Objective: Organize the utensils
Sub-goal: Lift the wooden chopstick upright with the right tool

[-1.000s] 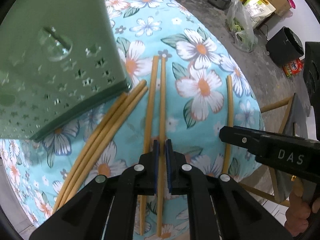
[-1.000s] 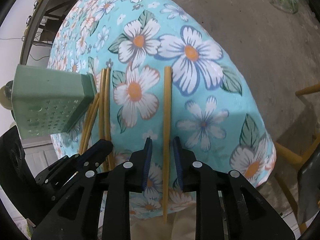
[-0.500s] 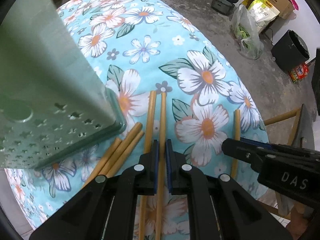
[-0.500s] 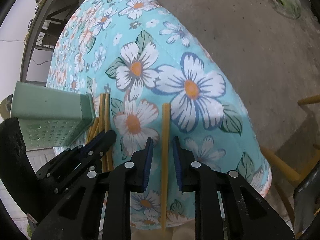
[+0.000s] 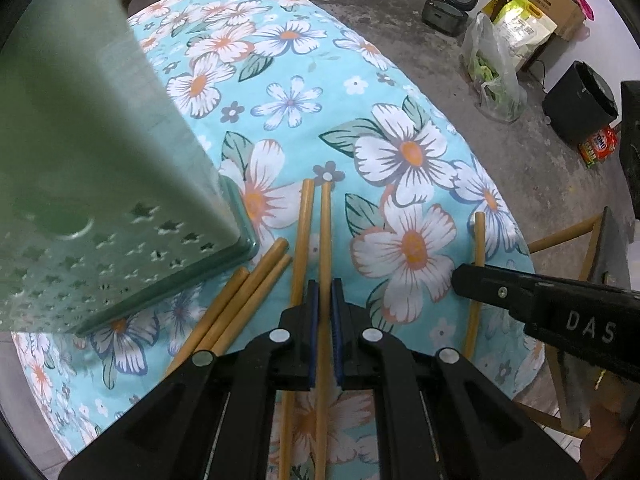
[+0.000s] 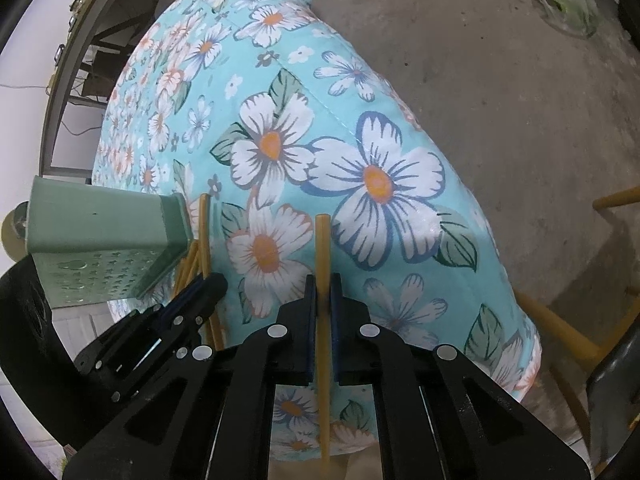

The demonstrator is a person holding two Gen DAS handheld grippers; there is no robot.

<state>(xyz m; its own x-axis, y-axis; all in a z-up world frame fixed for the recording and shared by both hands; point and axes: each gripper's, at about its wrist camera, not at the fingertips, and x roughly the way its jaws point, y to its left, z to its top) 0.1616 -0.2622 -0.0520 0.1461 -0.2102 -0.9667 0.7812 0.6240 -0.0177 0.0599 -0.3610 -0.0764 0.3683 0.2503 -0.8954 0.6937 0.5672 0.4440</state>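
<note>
Several bamboo chopsticks lie on the floral tablecloth (image 5: 288,100). My left gripper (image 5: 324,284) is shut on one chopstick (image 5: 325,232), whose twin (image 5: 302,236) lies just to its left. Three more chopsticks (image 5: 248,288) fan out from under the edge of the green perforated utensil holder (image 5: 100,160). A single chopstick (image 6: 322,248) lies near the table's right edge; my right gripper (image 6: 322,280) is closing, and its blue pads press on it. That gripper (image 5: 460,276) also shows from the side in the left wrist view, and the left gripper (image 6: 212,280) shows beside the holder (image 6: 108,240).
The table edge drops off close to the right of the single chopstick. A wooden chair (image 5: 568,236) stands against that side. On the concrete floor beyond are plastic bags (image 5: 492,80), a black bin (image 5: 580,104) and a cardboard box (image 5: 552,4).
The right gripper's jaws have drawn in from a gap around the single chopstick until they press on it. The left gripper has shifted with its chopstick, and the holder fills more of its view.
</note>
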